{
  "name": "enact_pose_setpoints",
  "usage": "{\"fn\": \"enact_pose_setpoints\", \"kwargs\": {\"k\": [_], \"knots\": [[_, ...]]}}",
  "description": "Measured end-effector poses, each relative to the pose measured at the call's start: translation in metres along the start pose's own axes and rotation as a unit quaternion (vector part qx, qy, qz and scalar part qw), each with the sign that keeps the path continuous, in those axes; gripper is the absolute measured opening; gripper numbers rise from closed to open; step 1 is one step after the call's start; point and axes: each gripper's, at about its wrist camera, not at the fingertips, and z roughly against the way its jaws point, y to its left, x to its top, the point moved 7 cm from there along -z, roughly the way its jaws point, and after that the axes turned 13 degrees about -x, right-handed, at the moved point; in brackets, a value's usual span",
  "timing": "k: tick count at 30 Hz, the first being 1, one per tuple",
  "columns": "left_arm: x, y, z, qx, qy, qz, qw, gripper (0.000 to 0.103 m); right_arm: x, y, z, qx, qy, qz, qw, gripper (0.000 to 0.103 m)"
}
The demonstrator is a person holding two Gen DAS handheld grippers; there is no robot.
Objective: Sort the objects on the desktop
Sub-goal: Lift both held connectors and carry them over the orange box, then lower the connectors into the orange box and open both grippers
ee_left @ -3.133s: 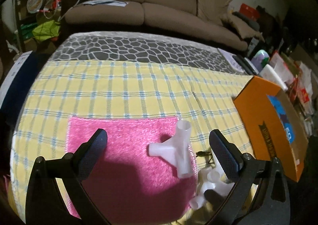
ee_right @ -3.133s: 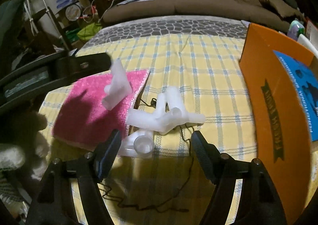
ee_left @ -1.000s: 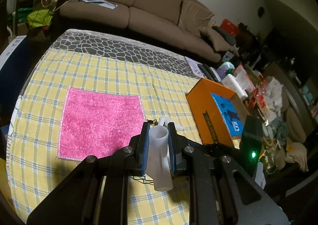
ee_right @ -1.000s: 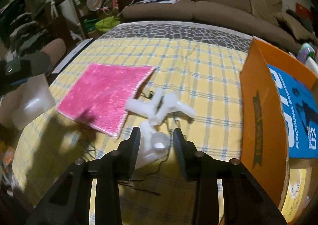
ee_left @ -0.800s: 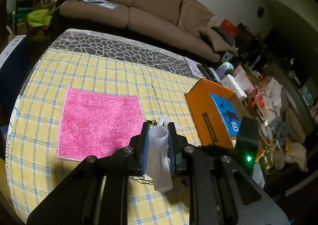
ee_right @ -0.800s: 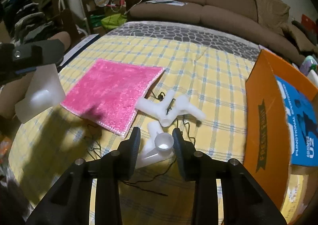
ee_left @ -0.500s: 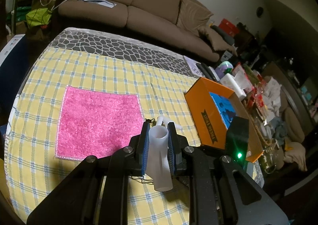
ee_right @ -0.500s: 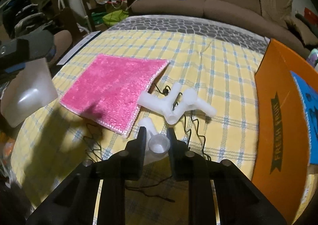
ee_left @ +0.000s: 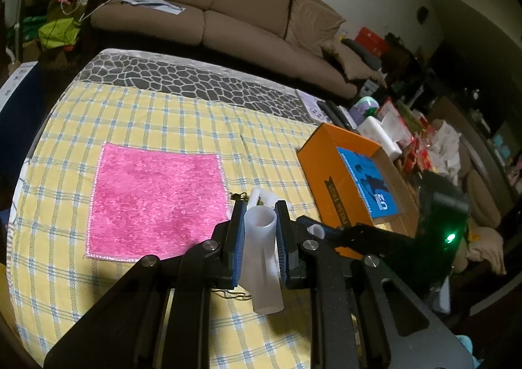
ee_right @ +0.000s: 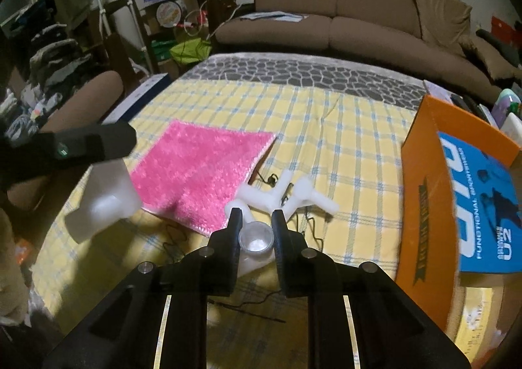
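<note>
Our left gripper (ee_left: 260,228) is clamped on a white pipe fitting (ee_left: 263,258) — our right gripper (ee_right: 256,230) pinches another fitting (ee_right: 253,246), just beside the pink cloth (ee_right: 202,170).

**Both grippers clamped, low centre of each view**

Your left gripper (ee_left: 260,246) sits at lower centre of its frame, jaws pressed onto a white pipe fitting (ee_left: 264,258). Your right gripper (ee_right: 256,232) is likewise low and central, jaws closed around a second white fitting (ee_right: 255,243).
</note>
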Motion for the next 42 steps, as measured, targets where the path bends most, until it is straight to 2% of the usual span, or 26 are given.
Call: {"fn": "enact_pose_setpoints", "kwargs": {"k": [4,9,15,21,24,27,32,35,36,38,39,42], "knots": [[-0.004,-0.021,-0.014,-0.004,0.017,-0.024,0.9996,0.016,0.006,-0.016,0.019,0.011,-0.01,-0.023,1.0,0.018],[-0.015,-0.074,-0.038,-0.033,0.037,-0.05,0.9975,0.016,0.008,-0.052,0.048,0.002,-0.028,-0.052,0.998,0.018],[-0.023,-0.145,-0.077,-0.071,0.059,-0.073,0.9931,0.016,-0.006,-0.128,0.077,-0.045,-0.033,-0.102,0.993,0.018],[-0.039,-0.206,-0.131,-0.105,0.088,-0.07,0.988,0.016,-0.036,-0.222,0.1,-0.106,-0.022,-0.163,0.981,0.018],[-0.045,-0.226,-0.157,-0.111,0.096,-0.074,0.9864,0.016,-0.052,-0.261,0.103,-0.118,-0.017,-0.198,0.973,0.018],[-0.049,-0.245,-0.185,-0.111,0.105,-0.08,0.985,0.016,-0.066,-0.28,0.103,-0.134,-0.008,-0.207,0.969,0.018],[-0.058,-0.263,-0.222,-0.102,0.123,-0.09,0.9831,0.016,-0.08,-0.299,0.103,-0.145,-0.002,-0.213,0.966,0.018],[-0.062,-0.26,-0.24,-0.09,0.129,-0.087,0.9838,0.016,-0.082,-0.307,0.102,-0.142,-0.005,-0.219,0.965,0.02],[-0.062,-0.258,-0.244,-0.089,0.13,-0.082,0.9841,0.018,-0.082,-0.308,0.101,-0.146,-0.004,-0.219,0.965,0.02],[-0.06,-0.252,-0.247,-0.085,0.127,-0.069,0.986,0.032,-0.084,-0.313,0.1,-0.151,-0.004,-0.225,0.963,0.02],[-0.059,-0.25,-0.246,-0.086,0.124,-0.065,0.9865,0.034,-0.084,-0.316,0.101,-0.15,-0.005,-0.232,0.961,0.021],[-0.055,-0.247,-0.239,-0.091,0.119,-0.063,0.9867,0.038,-0.083,-0.32,0.104,-0.15,-0.012,-0.238,0.96,0.034]]}}
